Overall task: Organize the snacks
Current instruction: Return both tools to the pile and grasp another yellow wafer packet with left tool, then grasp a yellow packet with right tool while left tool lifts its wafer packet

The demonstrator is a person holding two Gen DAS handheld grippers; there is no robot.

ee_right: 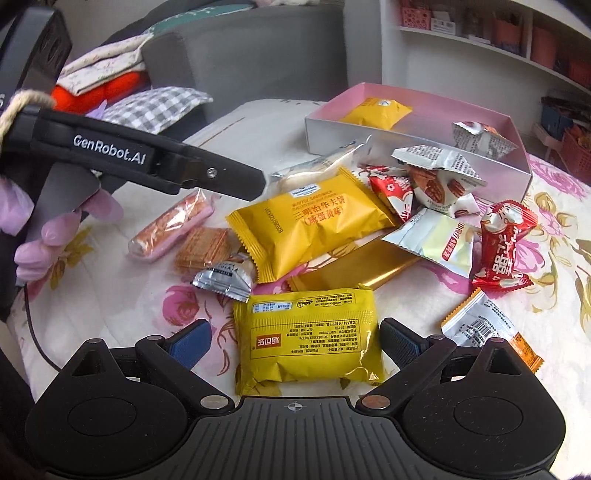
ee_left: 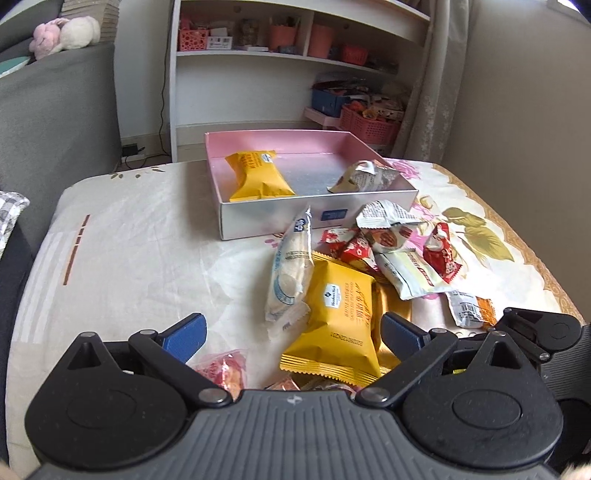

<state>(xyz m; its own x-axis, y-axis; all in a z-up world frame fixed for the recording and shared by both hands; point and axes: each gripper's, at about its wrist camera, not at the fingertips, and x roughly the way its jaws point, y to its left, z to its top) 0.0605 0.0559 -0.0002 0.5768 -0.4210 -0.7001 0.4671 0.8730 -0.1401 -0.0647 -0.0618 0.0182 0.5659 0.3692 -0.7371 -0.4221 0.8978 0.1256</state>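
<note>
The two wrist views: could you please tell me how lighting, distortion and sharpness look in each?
Left wrist view: soft daylight, the shelf bowed by the fisheye, the box sharp, the plush toy soft. Right wrist view: glare on the foil packets, edges curved, the sofa blurred.

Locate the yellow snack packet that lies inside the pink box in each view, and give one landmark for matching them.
Left wrist: yellow packet at upper centre, against the box's left wall.
Right wrist: yellow packet at upper right of centre, in the box's far end.
Shared landmark: the pink box.
</note>
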